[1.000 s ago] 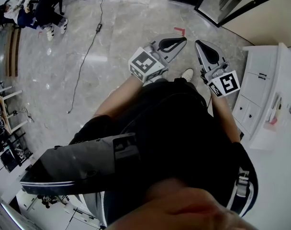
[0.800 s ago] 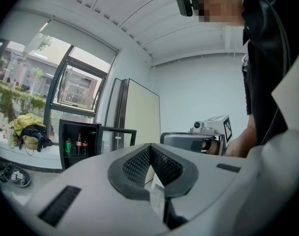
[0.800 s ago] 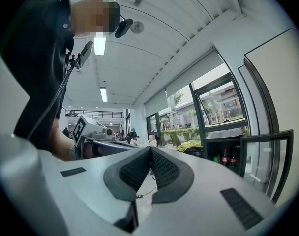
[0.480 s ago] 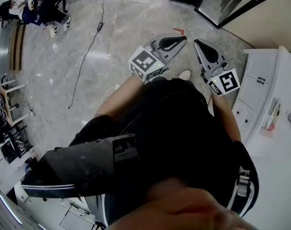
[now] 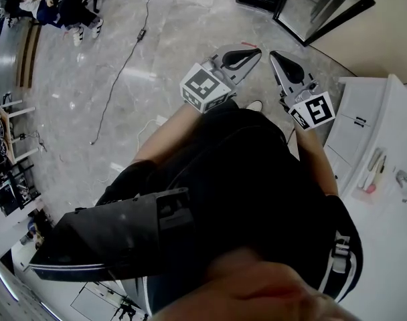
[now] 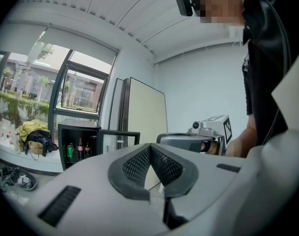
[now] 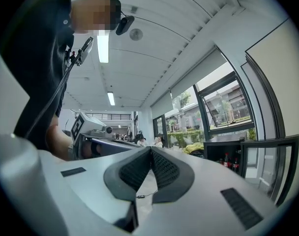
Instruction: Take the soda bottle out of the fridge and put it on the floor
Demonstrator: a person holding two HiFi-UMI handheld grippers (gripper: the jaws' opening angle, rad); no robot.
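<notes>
Evidently, left gripper (image 6: 150,146) and right gripper (image 7: 150,149) are carried closed, empty: the soda bottle (image 6: 80,148) stands well off in the fridge (image 6: 75,128).

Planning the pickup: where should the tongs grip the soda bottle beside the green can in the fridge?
Probably the upper body of the soda bottle, coming level through the open front of the fridge: it stands upright, taller than the green can beside it.
</notes>
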